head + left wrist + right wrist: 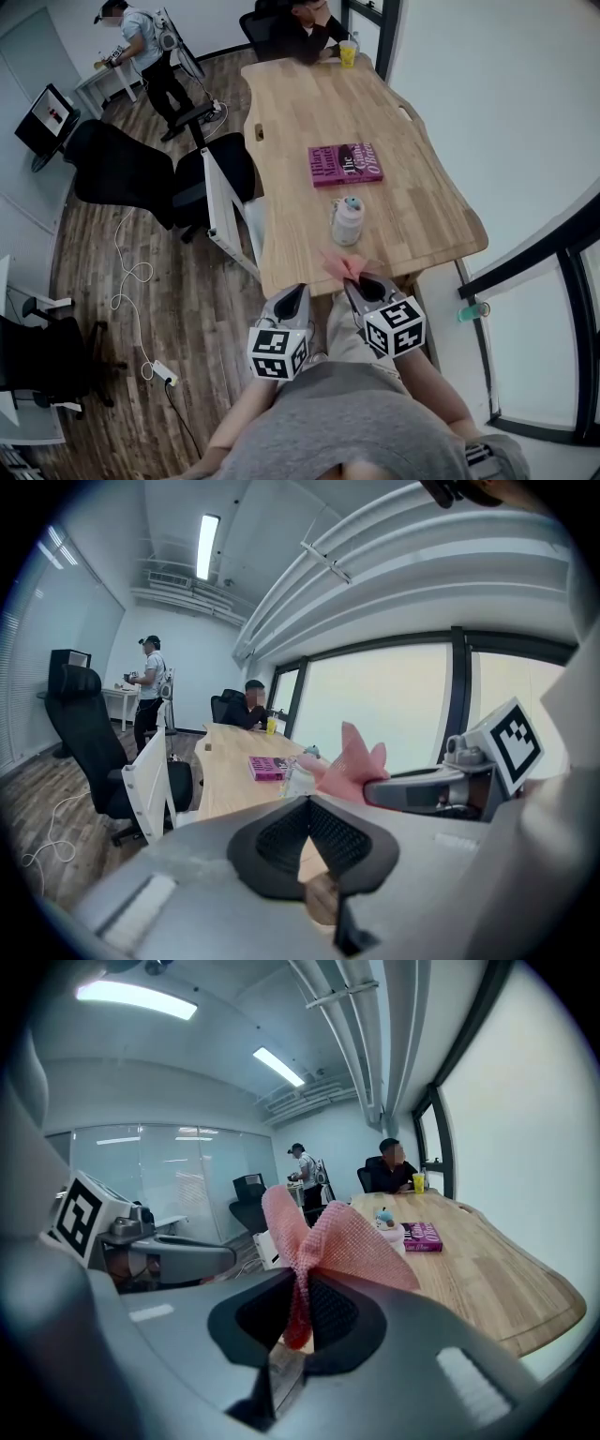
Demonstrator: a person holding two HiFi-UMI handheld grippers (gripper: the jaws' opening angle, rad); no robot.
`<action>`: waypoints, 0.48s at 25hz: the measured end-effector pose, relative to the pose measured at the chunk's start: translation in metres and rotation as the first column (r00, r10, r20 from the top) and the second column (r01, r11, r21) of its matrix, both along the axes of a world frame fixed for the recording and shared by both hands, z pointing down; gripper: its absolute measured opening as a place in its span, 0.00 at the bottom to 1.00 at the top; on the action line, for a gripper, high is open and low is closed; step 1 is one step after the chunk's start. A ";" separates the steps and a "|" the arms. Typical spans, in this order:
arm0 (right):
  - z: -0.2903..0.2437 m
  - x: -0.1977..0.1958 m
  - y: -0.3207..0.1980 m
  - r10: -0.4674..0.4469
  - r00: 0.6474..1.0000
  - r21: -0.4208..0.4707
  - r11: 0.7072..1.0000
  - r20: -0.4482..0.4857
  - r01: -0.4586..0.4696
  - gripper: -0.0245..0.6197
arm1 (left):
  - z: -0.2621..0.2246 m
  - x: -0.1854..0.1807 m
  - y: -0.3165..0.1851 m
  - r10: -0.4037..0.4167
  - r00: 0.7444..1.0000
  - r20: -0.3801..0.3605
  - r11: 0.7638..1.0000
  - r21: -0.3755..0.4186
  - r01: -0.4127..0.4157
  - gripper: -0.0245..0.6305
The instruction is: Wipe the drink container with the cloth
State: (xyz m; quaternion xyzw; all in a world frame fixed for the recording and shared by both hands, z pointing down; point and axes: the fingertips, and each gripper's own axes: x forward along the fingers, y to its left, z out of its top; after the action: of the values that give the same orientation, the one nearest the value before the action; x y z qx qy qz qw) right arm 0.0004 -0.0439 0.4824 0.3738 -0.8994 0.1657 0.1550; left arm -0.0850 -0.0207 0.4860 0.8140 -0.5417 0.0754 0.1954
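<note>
The drink container (348, 221), a pale bottle with a light blue lid, stands upright near the front end of the wooden table (412, 202). Both gripper views show it ahead, small (298, 778) (386, 1223). My right gripper (361, 284) (305, 1283) is shut on a pink cloth (337, 263) (328, 1237) that fans out above its jaws, just short of the table's front edge and apart from the bottle. My left gripper (293, 298) (309, 803) hovers beside it to the left, shut with nothing in it. The left gripper view shows the cloth (352, 761) to its right.
A purple book (345, 164) lies on the table beyond the bottle. A yellow cup (348, 53) stands at the far end by a seated person (305, 28). Black office chairs (216, 178) and a white panel line the table's left side. Another person (145, 52) stands far off.
</note>
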 end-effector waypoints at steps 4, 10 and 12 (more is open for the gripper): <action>0.001 -0.003 -0.001 -0.005 1.000 0.000 1.000 0.000 0.005 0.07 | 0.001 -0.002 -0.001 -0.007 1.000 -0.002 1.000 -0.001 0.007 0.04; 0.000 -0.010 -0.001 -0.004 1.000 -0.003 1.000 0.004 0.004 0.07 | 0.001 -0.008 -0.002 -0.012 1.000 -0.007 1.000 -0.006 0.012 0.04; 0.001 -0.011 -0.001 -0.003 1.000 -0.004 1.000 0.004 0.003 0.07 | 0.001 -0.008 -0.002 -0.013 1.000 -0.007 1.000 -0.008 0.013 0.04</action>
State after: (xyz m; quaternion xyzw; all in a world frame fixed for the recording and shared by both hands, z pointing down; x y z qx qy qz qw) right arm -0.0105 -0.0445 0.4833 0.3718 -0.8998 0.1680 0.1544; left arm -0.0934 -0.0224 0.4870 0.8100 -0.5459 0.0733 0.2012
